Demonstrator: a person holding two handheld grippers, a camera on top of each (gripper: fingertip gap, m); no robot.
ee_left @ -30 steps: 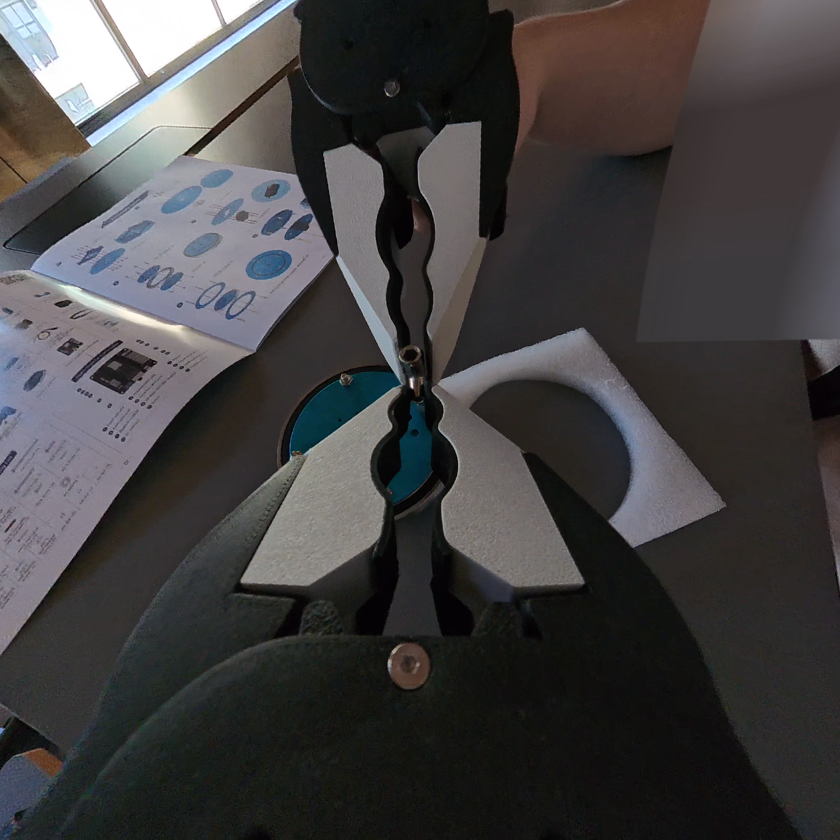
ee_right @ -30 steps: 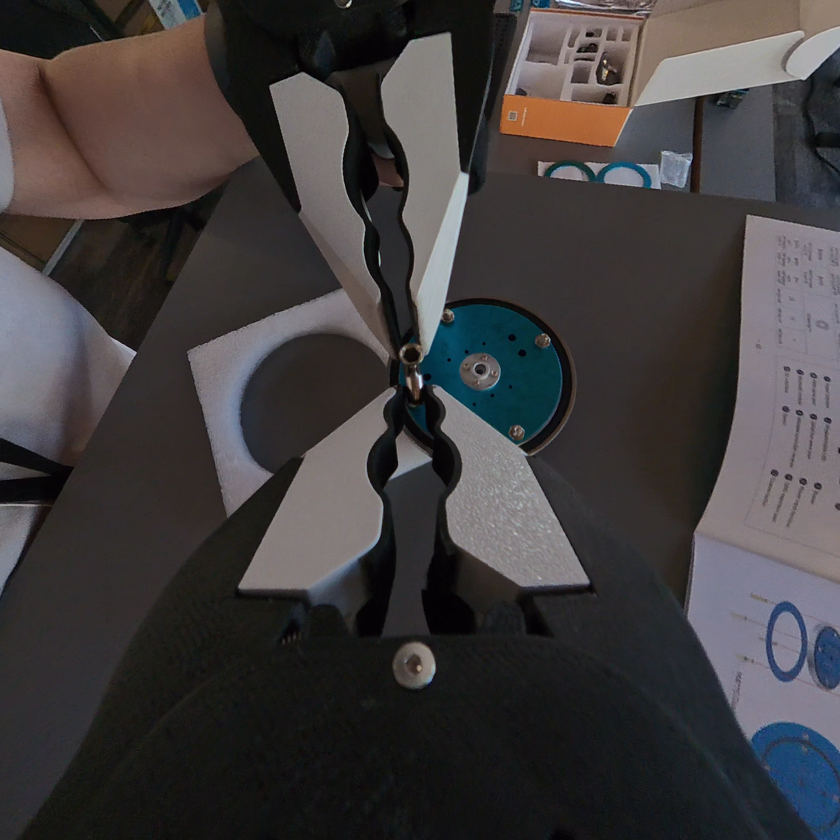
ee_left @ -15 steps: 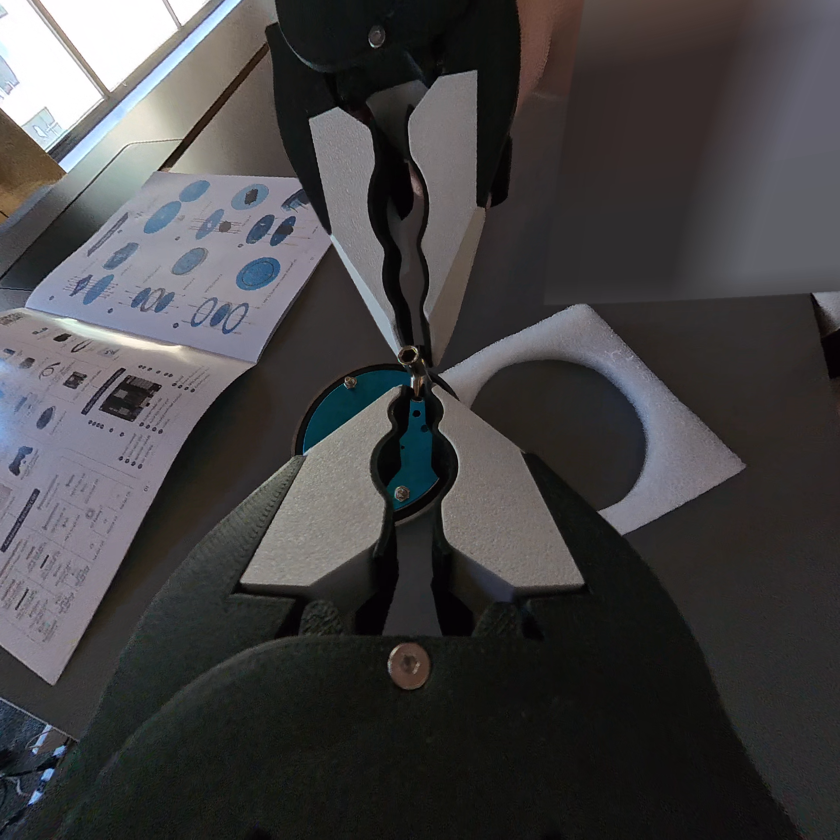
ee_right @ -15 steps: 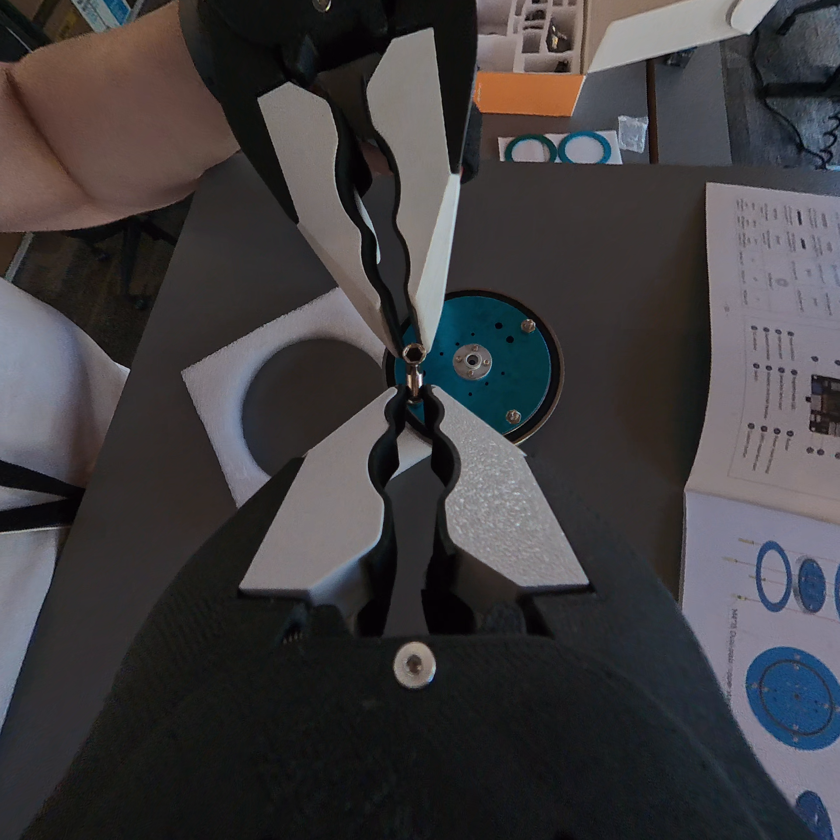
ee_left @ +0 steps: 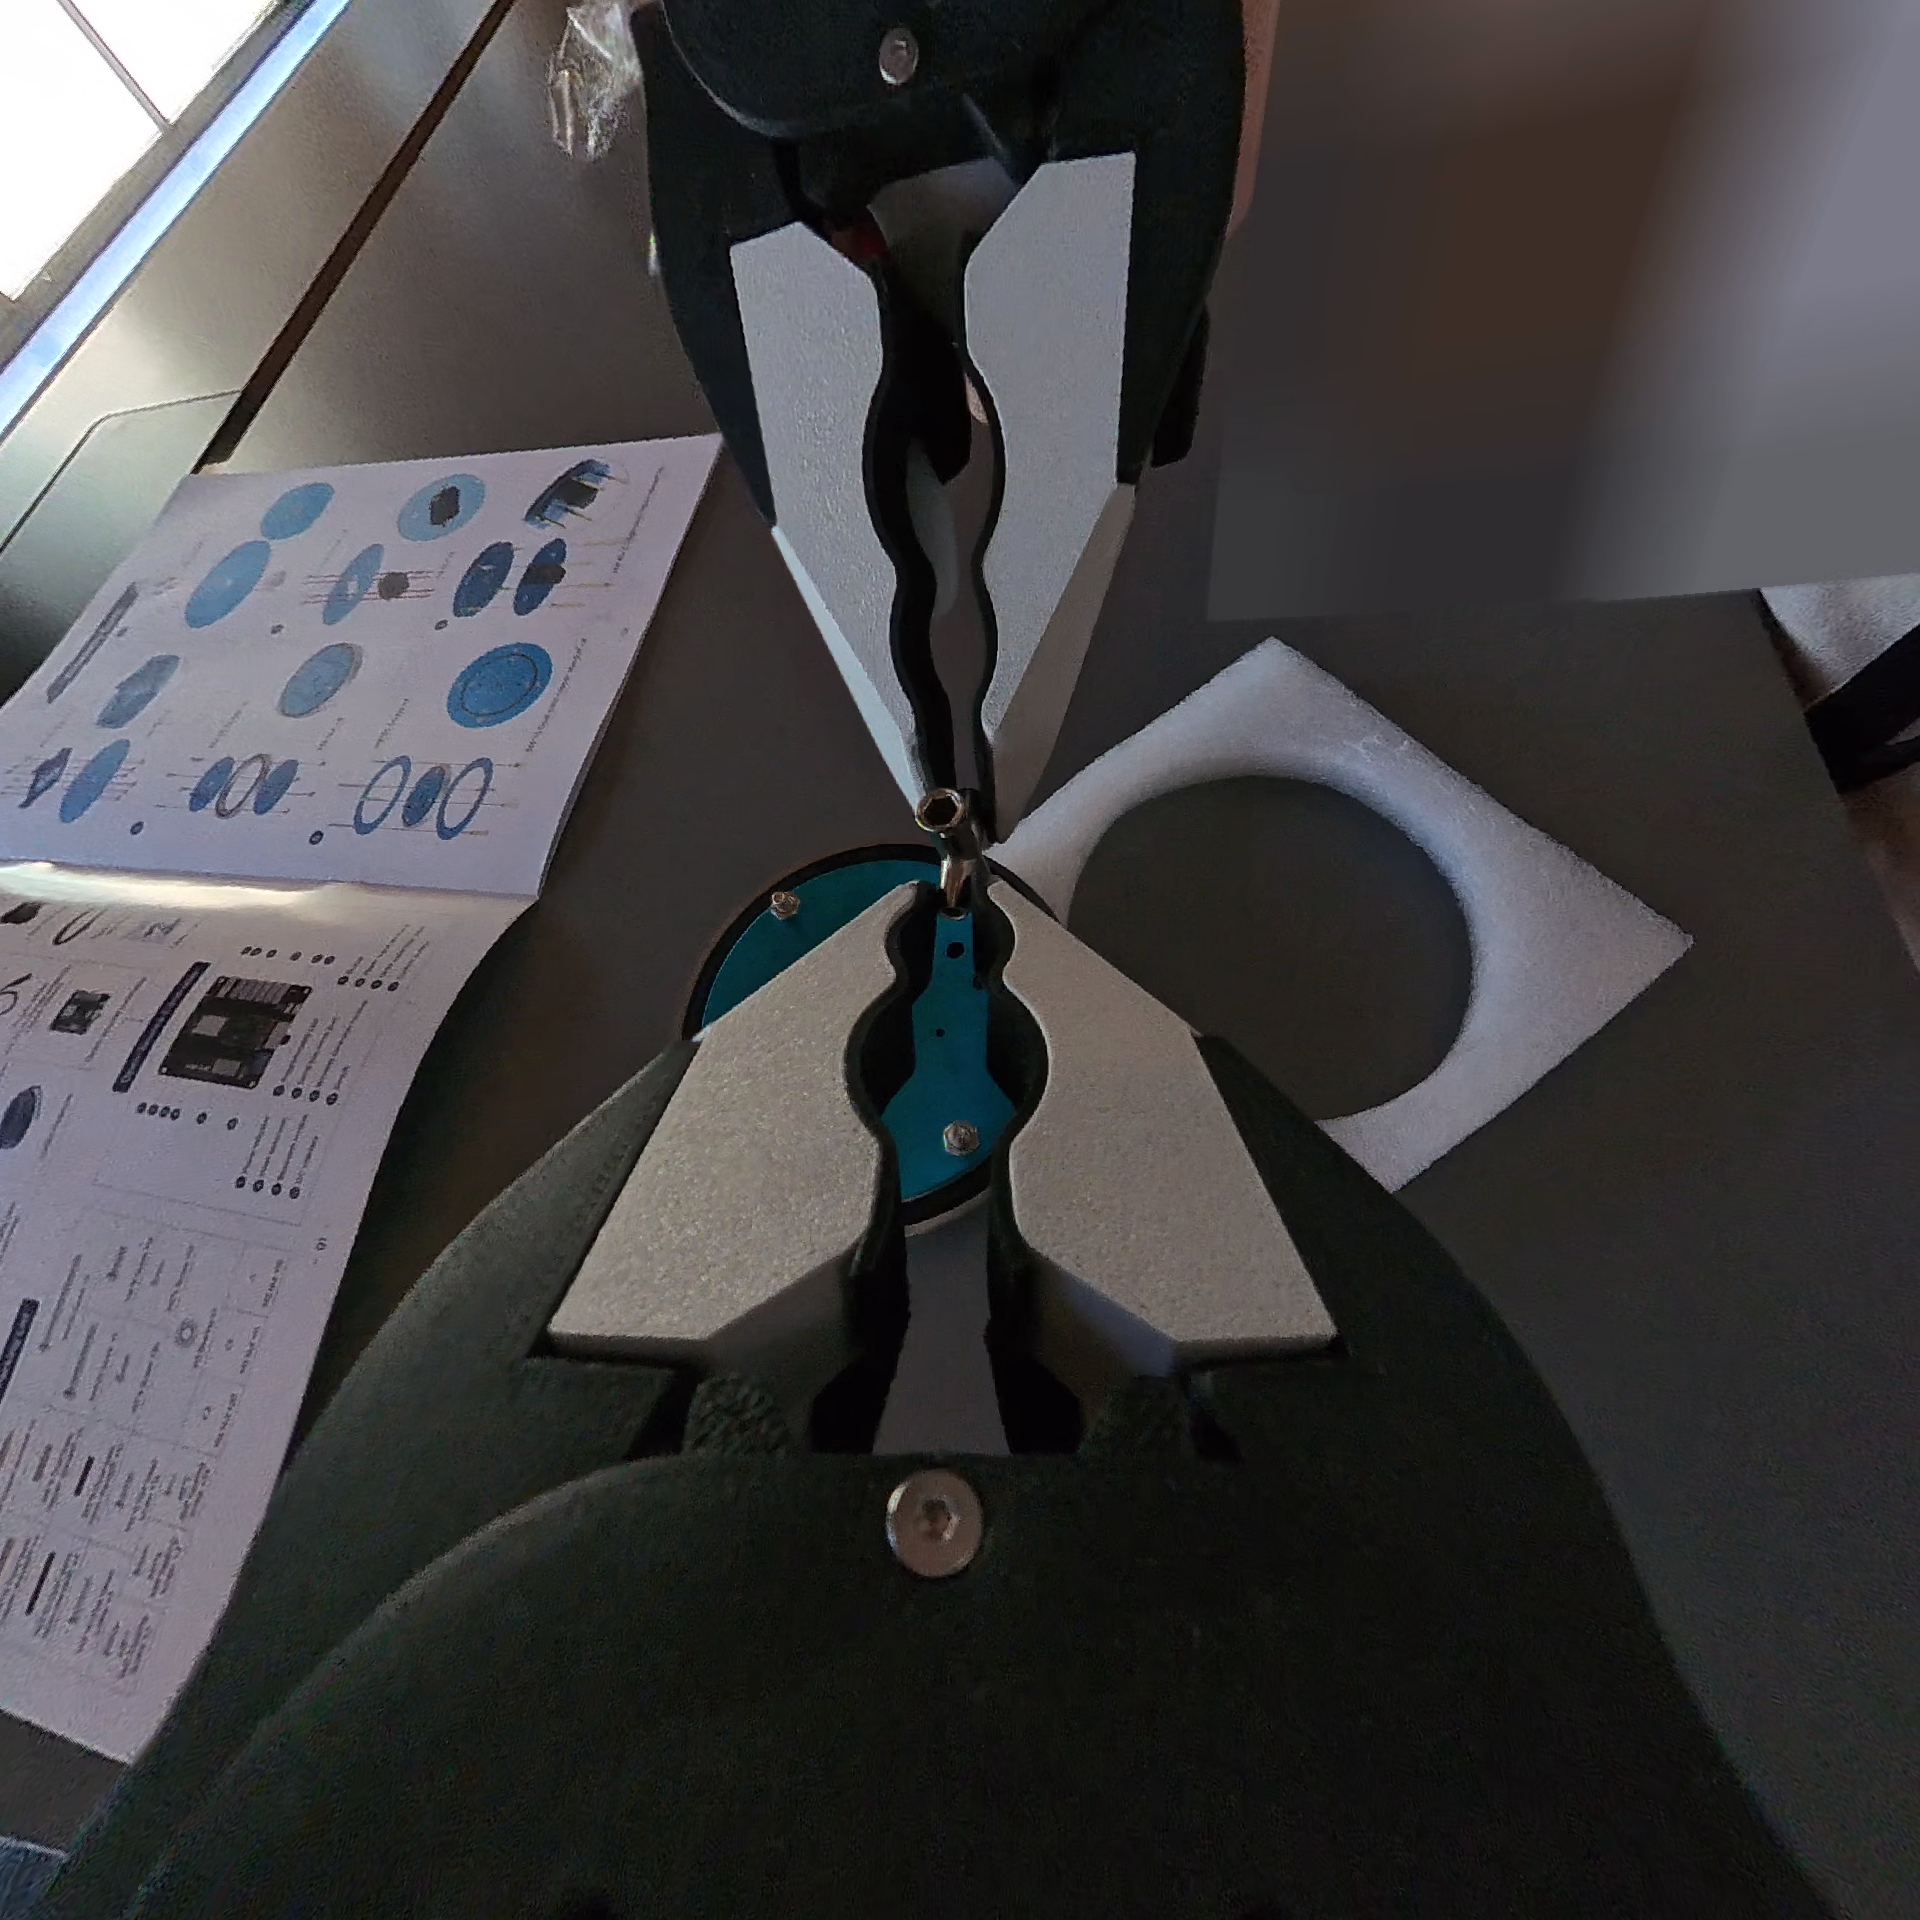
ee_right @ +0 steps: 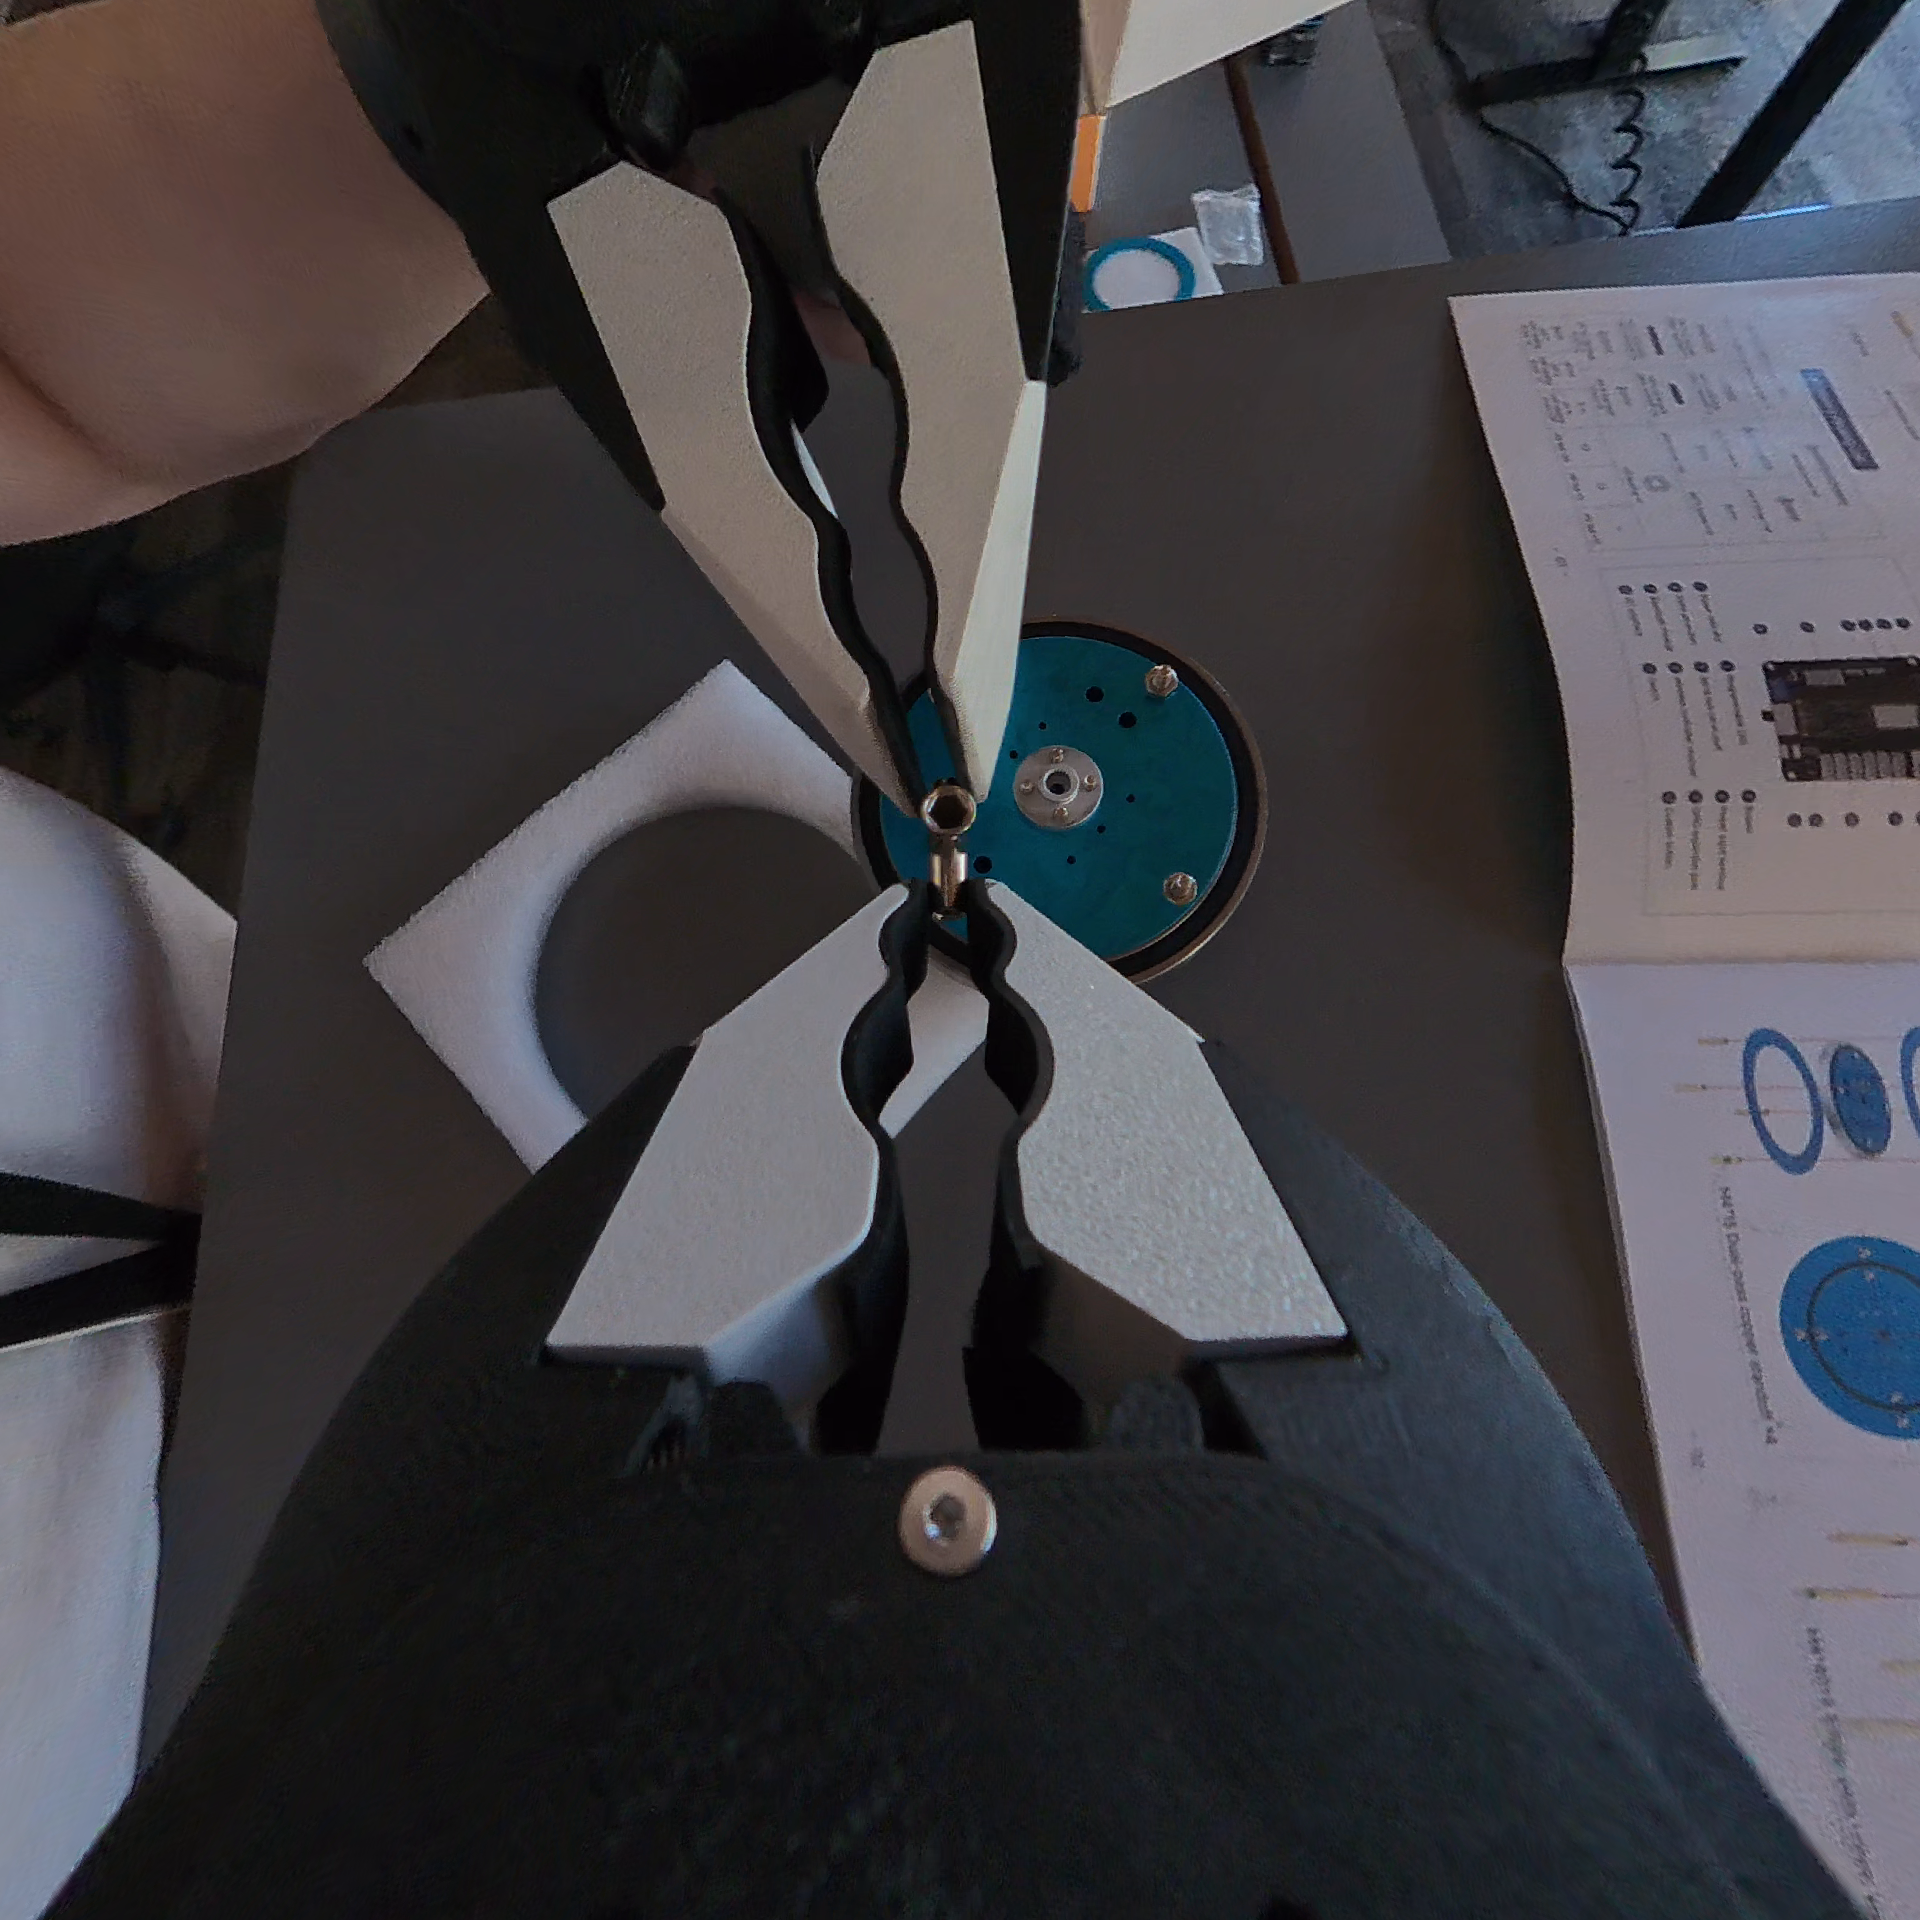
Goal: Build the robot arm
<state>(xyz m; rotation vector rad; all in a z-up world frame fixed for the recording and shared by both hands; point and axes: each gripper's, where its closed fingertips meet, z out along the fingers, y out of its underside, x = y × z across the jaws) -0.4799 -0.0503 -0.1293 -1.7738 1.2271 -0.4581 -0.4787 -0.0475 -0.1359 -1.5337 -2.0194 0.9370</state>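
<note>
**Screw pinched between two sets of fingers above teal disc**

Screw [ee_left: 943, 831], one small metal piece with a hex socket in its head, stands in the air over the near rim of a teal disc [ee_right: 1143, 810], clear of the disc's face. My left fingers [ee_left: 769, 1143] and my right fingers [ee_left: 831, 468] meet tip to tip around it. Both pairs are drawn narrow, with only the screw's width between their tips. In each wrist view the nearer pair closes on the shank and the farther pair on the head.

The single disc lies flat on the dark counter [ee_right: 416, 623]. It carries one silver hub at its centre and two small fasteners near its rim, as the right wrist view shows. One white foam sheet [ee_right: 468, 935] with a round cut-out lies beside it, a corner reaching the disc's edge. One open booklet [ee_left: 312, 675] lies on the disc's other side, with a strip of bare counter between them.

In the right wrist view the counter's side edge runs just beyond the foam sheet, and its far edge passes behind the left fingers. Bare counter lies open between the disc and that far edge. Past it, on another surface, sit one teal ring [ee_right: 1132, 272] and one small clear bag [ee_right: 1226, 223]. A forearm [ee_right: 208, 260] fills the upper corner above the foam.
</note>
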